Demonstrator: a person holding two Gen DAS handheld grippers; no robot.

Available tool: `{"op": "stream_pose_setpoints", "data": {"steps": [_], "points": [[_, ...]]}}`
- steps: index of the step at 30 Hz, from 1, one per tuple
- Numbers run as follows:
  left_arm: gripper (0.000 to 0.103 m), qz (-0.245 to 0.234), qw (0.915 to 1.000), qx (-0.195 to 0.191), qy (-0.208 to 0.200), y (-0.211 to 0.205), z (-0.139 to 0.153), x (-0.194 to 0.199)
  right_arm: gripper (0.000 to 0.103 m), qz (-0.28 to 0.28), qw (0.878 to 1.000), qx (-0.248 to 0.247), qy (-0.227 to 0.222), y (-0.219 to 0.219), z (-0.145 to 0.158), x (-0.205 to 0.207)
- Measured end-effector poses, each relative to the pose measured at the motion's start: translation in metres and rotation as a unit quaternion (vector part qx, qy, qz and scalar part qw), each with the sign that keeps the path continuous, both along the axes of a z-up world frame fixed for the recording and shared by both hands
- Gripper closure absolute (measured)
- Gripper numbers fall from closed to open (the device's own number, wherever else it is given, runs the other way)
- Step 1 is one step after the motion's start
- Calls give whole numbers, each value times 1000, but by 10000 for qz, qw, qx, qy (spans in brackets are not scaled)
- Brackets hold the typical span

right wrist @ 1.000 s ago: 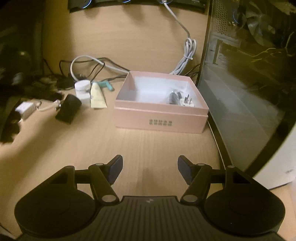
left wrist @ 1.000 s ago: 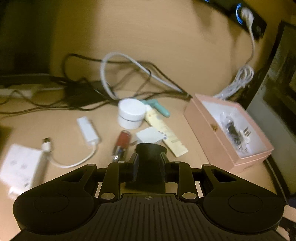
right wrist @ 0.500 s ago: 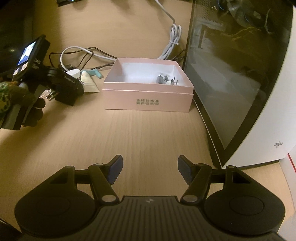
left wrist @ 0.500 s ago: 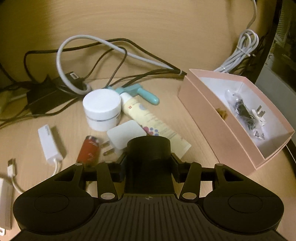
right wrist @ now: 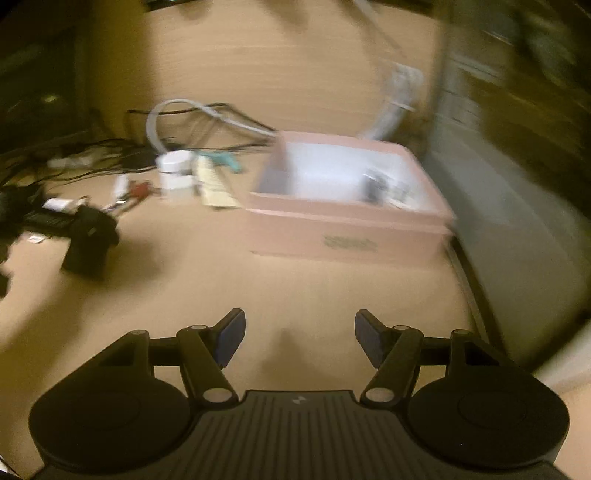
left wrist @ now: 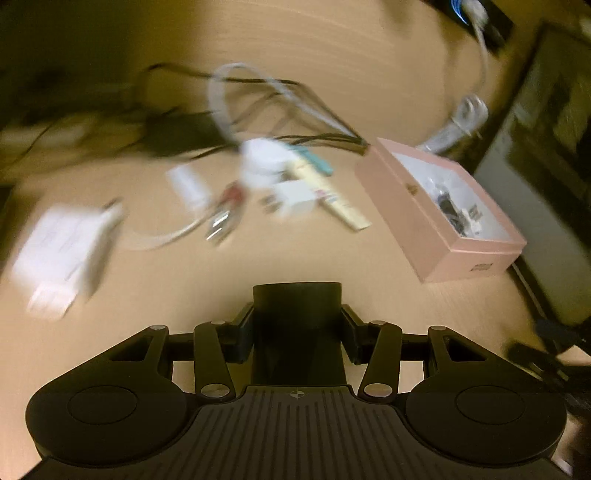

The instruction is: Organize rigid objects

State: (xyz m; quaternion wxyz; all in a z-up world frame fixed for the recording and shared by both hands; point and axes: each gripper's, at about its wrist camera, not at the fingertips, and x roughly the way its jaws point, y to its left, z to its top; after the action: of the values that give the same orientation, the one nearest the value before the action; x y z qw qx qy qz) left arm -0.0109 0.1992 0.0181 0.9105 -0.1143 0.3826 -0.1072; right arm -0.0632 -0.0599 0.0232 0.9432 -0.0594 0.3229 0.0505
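My left tool (left wrist: 297, 334) grips a black block (left wrist: 297, 317), jaws just widened around it. Right tool (right wrist: 299, 338) open, empty. Pink box (right wrist: 347, 236) on worktop (right wrist: 258, 288), right of clutter.

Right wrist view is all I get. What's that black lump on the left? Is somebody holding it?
Observer: Yes. The left gripper has the black block between its pads, which touch both sides, though its jaws have just been opening.
Operator: Where does the white cable behind the box end up?
Observer: The white cable runs up to a white plug in a black power strip.
Operator: Is anything hiding inside the pink box?
Observer: In the pink box, a small brown mark sits on the inner wall nearest the clutter. It is too small to identify.
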Motion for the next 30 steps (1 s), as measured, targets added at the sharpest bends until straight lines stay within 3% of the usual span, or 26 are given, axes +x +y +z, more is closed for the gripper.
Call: {"op": "stream_pose_setpoints", "data": {"steps": [4,7,10,13,18,22,27,29,30], "points": [[51,568,9981,-156,170,45,-1,-44,37,792,9968,-30,-57,46,6,27],[51,1089,9935,-196,277,83,0,-73,36,1429,9895,211,-80,92,14,49],[51,1599,9861,-319,322,117,3,-99,30,1943,9800,410,-98,153,22,73],[51,1918,9799,-434,339,144,5,-121,29,2173,9755,323,-157,219,22,92],[51,2261,9729,-395,269,173,7,-148,29,2132,9752,495,-330,316,9,113],[51,2537,9653,-549,284,184,9,-168,29,1938,9803,54,-376,367,-13,125],[51,2705,9606,-573,293,197,10,-179,28,1573,9848,-646,-342,370,-34,124],[51,2672,9614,-597,280,199,9,-177,28,1456,9876,-561,-185,359,-36,125],[51,2617,9629,-598,291,197,8,-174,27,1495,9884,-277,-40,351,-37,127]]}}
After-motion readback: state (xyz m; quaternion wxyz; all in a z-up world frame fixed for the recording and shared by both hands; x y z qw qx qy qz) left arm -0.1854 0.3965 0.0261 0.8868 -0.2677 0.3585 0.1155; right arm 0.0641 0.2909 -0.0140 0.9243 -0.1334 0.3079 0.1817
